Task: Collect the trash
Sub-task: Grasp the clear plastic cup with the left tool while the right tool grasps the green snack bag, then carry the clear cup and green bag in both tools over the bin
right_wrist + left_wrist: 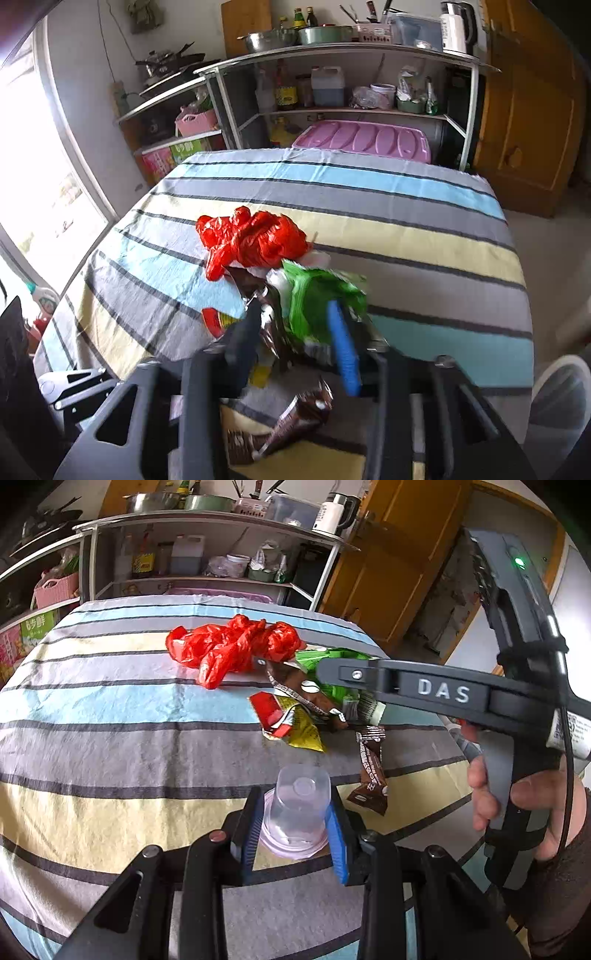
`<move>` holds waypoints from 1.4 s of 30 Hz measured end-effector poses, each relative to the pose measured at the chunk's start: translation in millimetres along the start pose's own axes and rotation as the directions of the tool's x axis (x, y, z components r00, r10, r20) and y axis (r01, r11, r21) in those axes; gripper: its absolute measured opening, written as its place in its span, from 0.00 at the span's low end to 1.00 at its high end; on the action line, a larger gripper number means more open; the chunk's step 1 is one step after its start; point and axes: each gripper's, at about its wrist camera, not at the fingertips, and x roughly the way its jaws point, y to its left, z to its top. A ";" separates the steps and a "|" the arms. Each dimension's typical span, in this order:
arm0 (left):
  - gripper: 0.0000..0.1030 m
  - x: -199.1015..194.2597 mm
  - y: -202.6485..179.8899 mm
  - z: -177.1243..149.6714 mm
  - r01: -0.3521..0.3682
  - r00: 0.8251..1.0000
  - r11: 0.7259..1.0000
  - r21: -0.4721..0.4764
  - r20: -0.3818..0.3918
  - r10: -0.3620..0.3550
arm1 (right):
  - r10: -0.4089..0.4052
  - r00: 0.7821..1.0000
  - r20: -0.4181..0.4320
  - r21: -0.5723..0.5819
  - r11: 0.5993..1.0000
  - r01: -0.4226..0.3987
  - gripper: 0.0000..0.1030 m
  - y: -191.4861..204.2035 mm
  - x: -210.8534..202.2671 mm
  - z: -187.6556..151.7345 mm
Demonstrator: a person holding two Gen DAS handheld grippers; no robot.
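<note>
Left wrist: left gripper (pixel 295 834) clamps the clear cup (pixel 297 812), upside down on the striped tabletop (pixel 110 738); lifting it comes next. "DAS" reads on the right gripper's (pixel 325 672) arm.

Right wrist: it stands part-open around the green wrapper (pixel 317 299); squeeze next. Print unreadable.

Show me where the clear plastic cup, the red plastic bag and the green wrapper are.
clear plastic cup (pixel 299 812), left wrist view, its side wall
red plastic bag (pixel 255 240), right wrist view, middle of the crumpled bag
green wrapper (pixel 314 299), right wrist view, its upper face
</note>
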 end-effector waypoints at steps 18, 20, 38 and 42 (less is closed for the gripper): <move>0.33 -7.2 -0.4 -1.1 -0.013 1.000 1.000 0.007 0.010 0.013 | -0.046 0.997 0.062 0.074 0.996 0.042 0.08 -10.4 -18.4 -10.3; 0.33 -11.0 -2.1 -0.3 -0.018 1.000 1.000 0.010 0.018 0.018 | -0.023 0.997 0.079 0.093 0.996 0.016 0.08 -13.5 -25.5 -12.2; 0.31 -2.4 -18.1 1.0 -0.045 0.999 0.998 0.042 -0.001 0.046 | -0.013 0.980 0.200 0.140 0.990 -0.016 0.08 -26.0 -79.0 -30.4; 0.30 -7.0 -21.5 1.6 -0.058 0.998 0.997 0.057 0.013 0.057 | -0.007 0.978 0.211 0.150 0.988 -0.025 0.08 -29.8 -83.5 -32.9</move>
